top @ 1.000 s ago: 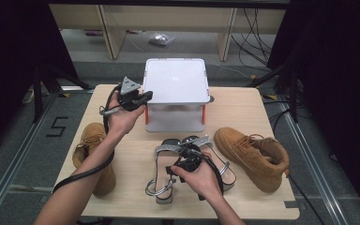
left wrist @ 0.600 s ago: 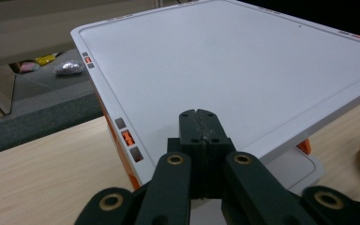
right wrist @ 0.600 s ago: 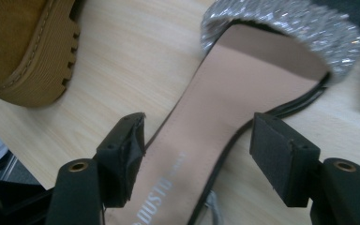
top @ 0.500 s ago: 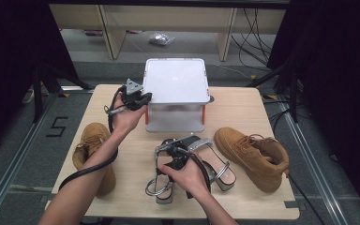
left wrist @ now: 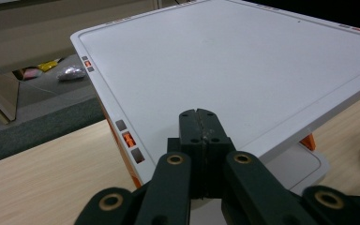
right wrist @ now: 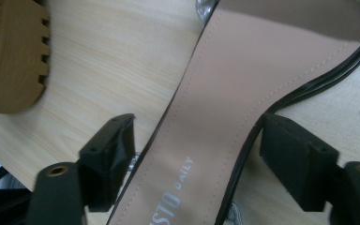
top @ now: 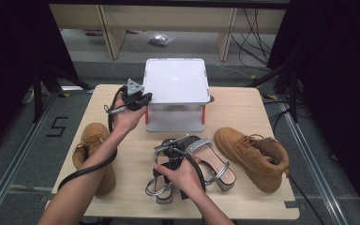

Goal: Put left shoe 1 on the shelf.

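Observation:
Two black strappy sandals lie at the table's front middle, one (top: 161,190) on the left and one (top: 214,165) on the right. My right gripper (top: 170,151) hovers low over their far ends. In the right gripper view its jaws (right wrist: 201,152) stand wide on either side of a sandal's tan insole (right wrist: 206,108); they have just been opening, and the pads (right wrist: 115,140) are clear of it. My left gripper (top: 138,97) is held up by the near left corner of the white box (top: 176,79). Its jaws (left wrist: 199,125) are shut on nothing above the lid (left wrist: 225,61).
One tan boot (top: 93,152) lies at the table's left edge and another (top: 253,154) at the right. A boot's lugged sole (right wrist: 9,56) lies close to the sandal. The box stands at the back middle. Cables trail from both grippers.
My right hand has shifted a little left and lower over the sandals, and its jaws stand wider. The left hand has stayed by the box.

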A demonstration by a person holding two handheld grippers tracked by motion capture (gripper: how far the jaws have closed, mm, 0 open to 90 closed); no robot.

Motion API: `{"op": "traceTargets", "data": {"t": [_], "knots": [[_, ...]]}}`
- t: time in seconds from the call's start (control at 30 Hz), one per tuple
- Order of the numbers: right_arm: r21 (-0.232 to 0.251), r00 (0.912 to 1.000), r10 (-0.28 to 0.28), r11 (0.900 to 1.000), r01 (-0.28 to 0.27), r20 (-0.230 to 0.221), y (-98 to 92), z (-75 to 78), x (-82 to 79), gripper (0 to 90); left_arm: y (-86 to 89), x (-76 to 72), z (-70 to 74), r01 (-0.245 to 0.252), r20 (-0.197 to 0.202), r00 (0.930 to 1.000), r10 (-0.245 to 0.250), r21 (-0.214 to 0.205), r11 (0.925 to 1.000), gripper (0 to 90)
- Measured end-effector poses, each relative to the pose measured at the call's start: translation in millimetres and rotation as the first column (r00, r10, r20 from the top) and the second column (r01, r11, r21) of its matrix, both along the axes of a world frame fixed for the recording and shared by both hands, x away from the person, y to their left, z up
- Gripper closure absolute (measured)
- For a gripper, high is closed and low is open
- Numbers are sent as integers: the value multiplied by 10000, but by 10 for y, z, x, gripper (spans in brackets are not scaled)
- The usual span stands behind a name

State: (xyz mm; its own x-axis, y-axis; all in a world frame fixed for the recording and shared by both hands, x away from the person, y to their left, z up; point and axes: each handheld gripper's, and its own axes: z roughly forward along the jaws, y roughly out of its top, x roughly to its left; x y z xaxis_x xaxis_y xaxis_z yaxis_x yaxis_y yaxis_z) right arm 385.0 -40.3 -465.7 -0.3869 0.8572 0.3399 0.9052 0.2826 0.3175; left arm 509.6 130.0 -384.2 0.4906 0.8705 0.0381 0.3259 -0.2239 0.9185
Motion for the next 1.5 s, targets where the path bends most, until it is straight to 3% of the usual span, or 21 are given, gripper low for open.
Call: {"op": "traceTargets", "data": {"t": [0.07, 0.2, 0.23, 0.37, 0.4, 0.5, 0.57, 0.6, 0.67, 0.77, 0.87, 0.93, 1.0, 1.03, 1.1, 1.17, 1.33, 1.37, 1.4, 1.43, 1.5], "knots": [[-39, 9954, -512, 9987, 511, -804, 64, 35, -21, 236, -1, 1, 2, -4, -15, 10000, 4, 1, 10000, 898], [-393, 9985, -128, 9992, 107, -537, 64, 8, 8, 232, -2, 4, 4, -12, -42, 10000, 12, -31, 10000, 898], [-463, 9952, -385, 9983, 345, -905, 86, 11, -1, 236, -2, 5, 5, -8, -51, 10000, 8, -16, 10000, 898], [-394, 9929, -382, 9986, 339, -1128, 101, -10, 21, 231, 1, 7, 8, 9, -93, 10000, -9, -27, 10000, 898], [-384, 9935, -161, 9992, 119, -1128, 89, -17, 38, 225, 1, 9, 7, 6, -97, 10000, -7, -55, 10000, 897], [-445, 9881, -497, 9981, 437, -1454, 108, -33, 68, 213, 0, 10, 7, 10, -98, 10000, -10, -68, 10000, 898], [-406, 9896, -339, 9988, 285, -1401, 100, -49, 83, 216, 0, 11, 8, 16, -112, 9999, -17, -68, 10000, 898], [-484, 9871, -646, 9971, 581, -1464, 119, -56, 82, 236, 2, 12, 9, 21, -124, 9999, -22, -67, 10000, 897], [-507, 9811, -698, 9968, 616, -1805, 131, -85, 108, 246, 0, 15, 11, 34, -136, 9999, -35, -107, 9999, 898], [-764, 9785, -639, 9958, 497, -1963, 183, -133, 127, 244, 7, 16, 13, 54, -152, 9999, -54, -41, 10000, 897], [-925, 9826, -697, 9942, 543, -1721, 226, -142, 122, 245, 11, 21, 18, 101, -167, 9998, -101, -12, 9999, 898], [-976, 9781, -645, 9942, 458, -1980, 221, -125, 133, 253, 8, 22, 18, 76, -194, 9998, -77, -65, 9999, 897], [-1024, 9805, -456, 9944, 262, -1914, 202, -126, 143, 274, 11, 21, 18, 90, -188, 9998, -91, -32, 10000, 898], [-1310, 9841, -129, 9913, -107, -1774, 184, -121, 153, 297, 11, 20, 16, 72, -192, 9998, -73, -72, 9999, 898], [-1251, 9831, -155, 9921, -76, -1826, 189, -120, 148, 303, 12, 21, 16, 86, -190, 9998, -87, -64, 9999, 898], [-1662, 9868, 295, 9845, -562, -1592, 169, -109, 153, 323, 13, 24, 17, 104, -199, 9997, -106, -74, 9999, 897], [-1915, 9800, 993, 9725, -1323, -1727, 96, -63, 169, 371, 15, 24, 17, 126, -188, 9997, -127, -69, 9999, 897], [-2211, 9798, 1415, 9602, -1705, -1411, 54, -54, 168, 390, 12, 25, 15, 120, -178, 9998, -122, -116, 9999, 897], [-2211, 9798, 1415, 9602, -1705, -1411, 54, -54, 168, 390, 16, 25, 17, 133, -204, 9997, -135, -88, 9999, 897], [-2410, 9756, 1897, 9472, -2115, -1108, 16, -53, 183, 395, 15, 25, 17, 135, -203, 9997, -137, -92, 9999, 897], [-2426, 9742, 1981, 9450, -2191, -1084, 10, -53, 187, 395, 13, 25, 17, 136, -188, 9997, -138, -73, 9999, 897]]}}
